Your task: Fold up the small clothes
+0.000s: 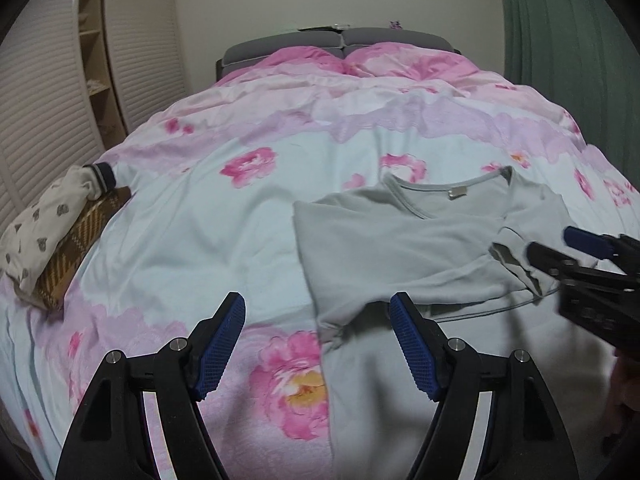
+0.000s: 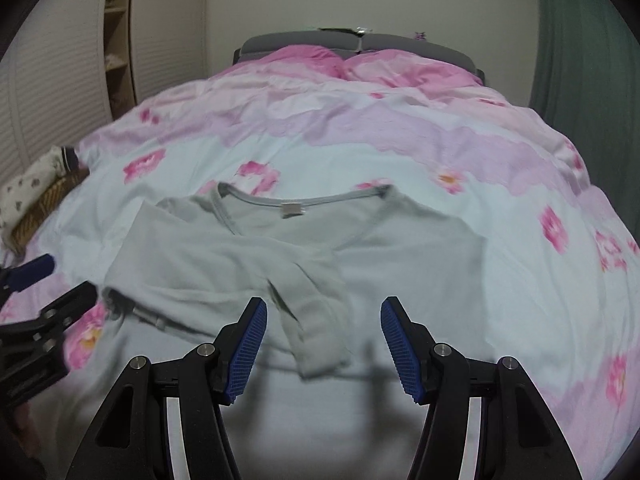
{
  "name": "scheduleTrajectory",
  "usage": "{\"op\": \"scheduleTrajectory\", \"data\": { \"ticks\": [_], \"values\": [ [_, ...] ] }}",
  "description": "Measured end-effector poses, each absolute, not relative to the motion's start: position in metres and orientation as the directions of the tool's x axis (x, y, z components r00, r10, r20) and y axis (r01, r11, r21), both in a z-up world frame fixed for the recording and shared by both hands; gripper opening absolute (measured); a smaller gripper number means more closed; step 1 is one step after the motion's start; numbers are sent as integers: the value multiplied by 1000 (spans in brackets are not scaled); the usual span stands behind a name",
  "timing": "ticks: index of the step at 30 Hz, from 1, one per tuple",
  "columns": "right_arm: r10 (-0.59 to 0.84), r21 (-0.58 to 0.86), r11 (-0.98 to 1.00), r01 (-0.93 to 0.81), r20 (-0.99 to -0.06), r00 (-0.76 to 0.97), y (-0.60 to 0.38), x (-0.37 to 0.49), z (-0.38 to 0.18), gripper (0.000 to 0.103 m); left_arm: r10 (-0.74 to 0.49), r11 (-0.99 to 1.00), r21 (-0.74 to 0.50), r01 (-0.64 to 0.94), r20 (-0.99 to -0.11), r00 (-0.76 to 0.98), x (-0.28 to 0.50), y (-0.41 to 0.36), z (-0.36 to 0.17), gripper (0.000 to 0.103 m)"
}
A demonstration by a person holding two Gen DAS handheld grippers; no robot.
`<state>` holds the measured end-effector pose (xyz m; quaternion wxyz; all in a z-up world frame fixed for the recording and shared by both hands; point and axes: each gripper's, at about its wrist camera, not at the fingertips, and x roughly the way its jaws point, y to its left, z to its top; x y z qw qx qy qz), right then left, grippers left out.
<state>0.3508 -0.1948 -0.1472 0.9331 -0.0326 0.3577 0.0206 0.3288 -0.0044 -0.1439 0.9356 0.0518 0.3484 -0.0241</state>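
Bedroom, bed under a pale blue duvet with pink flowers, grey headboard at 12 o'clock, green curtain at 2. Grey long-sleeve top lies flat mid-bed, neckline toward the headboard, both sleeves folded across the chest, one cuff crossing the other. Left gripper: jaws wide apart, nothing between the pads, over the top's near edge. Right gripper: jaws apart, gripping nothing, sleeve cuff lying below the gap. Patterned garment on a woven box at 9 o'clock.
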Motion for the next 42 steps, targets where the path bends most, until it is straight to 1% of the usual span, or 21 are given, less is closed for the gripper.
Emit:
{"op": "scheduleTrajectory", "data": {
  "ticks": [3,5,7,8,9,10,17,19,23,25,28,29,30,31,32,33,34,37,39,41,42],
  "values": [
    [-32,-115,991,-66,-690,723,-176,366,-161,60,-13,997,46,58,-662,749,329,5,-145,74],
    [-68,-154,986,-59,-704,707,-170,373,-171,57,-21,998,27,52,-668,744,329,10,-146,74],
    [-93,-170,985,-43,-715,692,-171,378,-177,32,-20,999,24,49,-668,744,329,12,-146,74],
    [-85,-145,989,-30,-722,686,-176,379,-177,31,-22,999,20,48,-668,744,329,13,-146,74],
    [-71,-113,993,-15,-723,688,-182,378,-175,24,-26,999,15,49,-668,743,329,14,-146,74],
    [-53,-82,997,-9,-723,688,-188,377,-172,20,-31,999,8,49,-668,744,329,15,-145,74],
    [9,61,997,50,-714,700,-235,370,-150,16,-53,997,0,71,-662,748,335,4,-142,74],
    [22,107,991,79,-717,697,-257,373,-147,13,-59,997,2,81,-661,748,338,-3,-141,74],
    [1,131,982,139,-733,681,-294,380,-151,13,-64,995,19,101,-657,751,342,-15,-140,74],
    [15,160,974,158,-746,666,-310,381,-155,13,-63,993,30,110,-660,749,344,-21,-141,74],
    [51,195,971,139,-737,674,-314,372,-153,14,-67,992,33,119,-663,746,342,-25,-144,74],
    [63,200,972,126,-735,676,-313,370,-153,16,-68,992,33,121,-665,744,341,-26,-145,74],
    [81,207,972,109,-733,675,-310,367,-153,22,-68,992,36,123,-667,742,341,-27,-146,74],
    [100,217,972,91,-731,676,-306,364,-153,33,-68,991,40,127,-669,740,340,-28,-148,74],
    [116,227,971,76,-724,680,-303,360,-154,38,-68,991,43,130,-671,739,340,-29,-149,74],
    [127,232,971,63,-717,685,-298,358,-154,47,-66,990,46,131,-672,737,339,-29,-150,74],
    [141,233,971,43,-711,689,-292,357,-155,50,-63,991,47,129,-676,734,339,-29,-152,74],
    [151,219,975,21,-735,661,-281,362,-167,51,-58,992,39,117,-687,724,341,-26,-156,74],
    [165,238,971,25,-743,648,-280,366,-175,49,-53,993,41,112,-687,724,341,-24,-157,74],
    [183,264,964,31,-743,644,-284,367,-178,30,-49,993,42,106,-687,725,342,-22,-157,74],
    [195,278,960,30,-742,642,-286,368,-178,18,-48,994,41,104,-686,726,342,-21,-156,74]
  ]
}}
